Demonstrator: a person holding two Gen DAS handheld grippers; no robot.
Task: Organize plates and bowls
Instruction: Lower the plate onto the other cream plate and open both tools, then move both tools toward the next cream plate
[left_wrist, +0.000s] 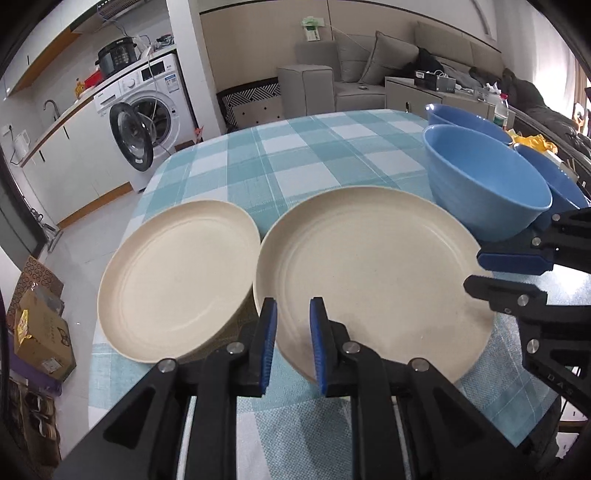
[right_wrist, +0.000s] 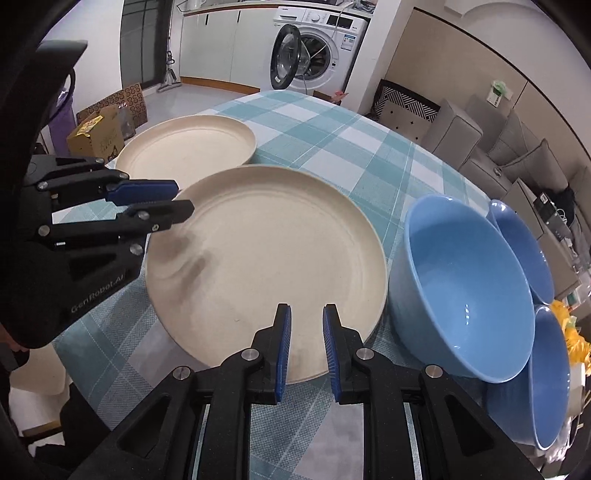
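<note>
While narrowed, left gripper (left_wrist: 293, 314) and right gripper (right_wrist: 306, 321) empty, over cream plate (left_wrist: 373, 273).

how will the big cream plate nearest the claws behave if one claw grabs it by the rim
The near cream plate looks rigid, with a matte finish, so it should probably stay stiff and not slip much. It is wide and shallow, so a one-sided rim grip would likely let the far edge droop. Its raised rim offers a lip to pinch.
</note>
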